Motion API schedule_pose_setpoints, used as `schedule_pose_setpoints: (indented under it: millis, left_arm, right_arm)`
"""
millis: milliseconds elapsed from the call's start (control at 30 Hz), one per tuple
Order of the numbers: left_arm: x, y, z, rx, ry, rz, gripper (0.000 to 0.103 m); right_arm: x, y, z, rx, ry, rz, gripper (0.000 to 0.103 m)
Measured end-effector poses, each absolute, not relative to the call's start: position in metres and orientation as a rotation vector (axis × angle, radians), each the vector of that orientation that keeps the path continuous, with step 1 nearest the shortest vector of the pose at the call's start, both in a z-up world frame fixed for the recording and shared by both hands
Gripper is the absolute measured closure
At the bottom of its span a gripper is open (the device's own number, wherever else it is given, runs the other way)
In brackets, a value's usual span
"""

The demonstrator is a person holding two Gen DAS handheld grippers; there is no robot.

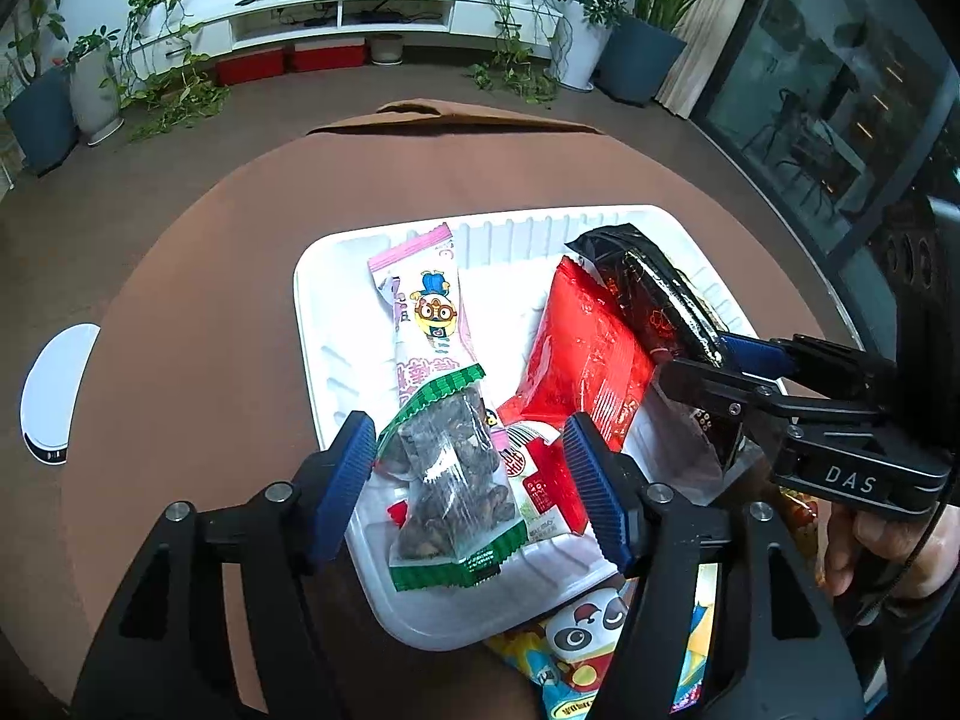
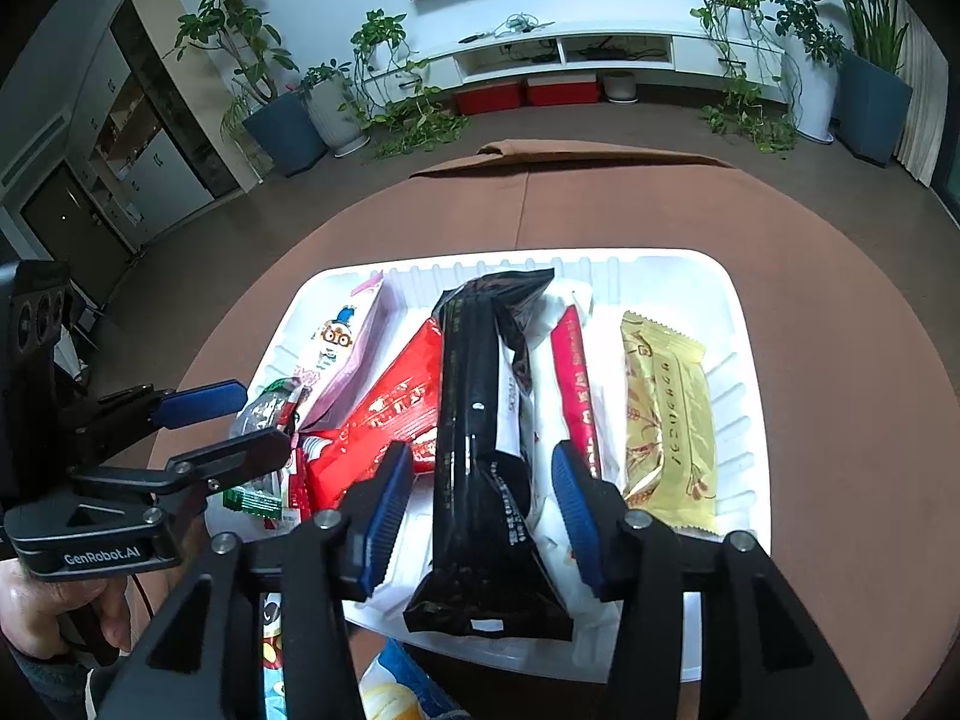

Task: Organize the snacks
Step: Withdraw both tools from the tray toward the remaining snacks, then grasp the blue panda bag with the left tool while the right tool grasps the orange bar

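Two grippers hang over a white tray on the brown desk. From the left wrist, the left gripper stands spread around a clear nut packet with green ends, pads apart from it; the packet lies in the tray's near corner atop other wrappers. It looks light, crinkly and slippery, best pinched across its filled middle. From the right wrist, the right gripper is likewise spread, straddling a long black packet lying lengthwise in the tray, pads not pressing it. A gold packet lies beside it. Soft film; grip mid-length.
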State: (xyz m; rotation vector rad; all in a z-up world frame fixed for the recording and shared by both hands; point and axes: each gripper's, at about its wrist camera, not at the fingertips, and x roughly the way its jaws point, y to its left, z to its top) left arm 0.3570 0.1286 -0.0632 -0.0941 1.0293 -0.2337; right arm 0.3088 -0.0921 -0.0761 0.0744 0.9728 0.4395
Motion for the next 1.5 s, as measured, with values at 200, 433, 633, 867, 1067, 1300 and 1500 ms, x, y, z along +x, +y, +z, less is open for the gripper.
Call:
schedule_pose_setpoints:
  millis: [200, 433, 633, 867, 1067, 1300, 1500]
  left_arm:
    - [0.337, 0.129, -0.049, -0.113, 0.981, -0.232, 0.014]
    - [0.299, 0.123, -0.028, -0.085, 0.905, -0.237, 0.0]
    - [0.247, 0.11, -0.025, -0.057, 0.885, -0.258, 0.0]
    - [0.201, 0.099, -0.042, -0.127, 0.899, -0.187, 0.0]
    - [0.207, 0.079, -0.063, -0.078, 1.015, -0.148, 0.0]
    - [0.236, 0.072, -0.078, -0.015, 1.101, -0.089, 0.0]
    - [0.253, 0.072, -0.082, -0.017, 1.126, -0.05, 0.0]
  right_arm:
    - [0.298, -0.097, -0.065, 0.103, 0.927, 0.44, 0.03]
    - [0.271, -0.119, -0.044, 0.154, 0.853, 0.421, 0.019]
    - [0.226, -0.158, -0.034, 0.217, 0.801, 0.411, 0.016]
    - [0.163, -0.189, -0.049, 0.213, 0.791, 0.349, 0.014]
    - [0.119, -0.199, -0.074, 0.195, 0.814, 0.307, 0.014]
    - [0.115, -0.208, -0.085, 0.203, 0.847, 0.282, 0.014]
    - [0.117, -0.208, -0.088, 0.192, 0.859, 0.285, 0.014]
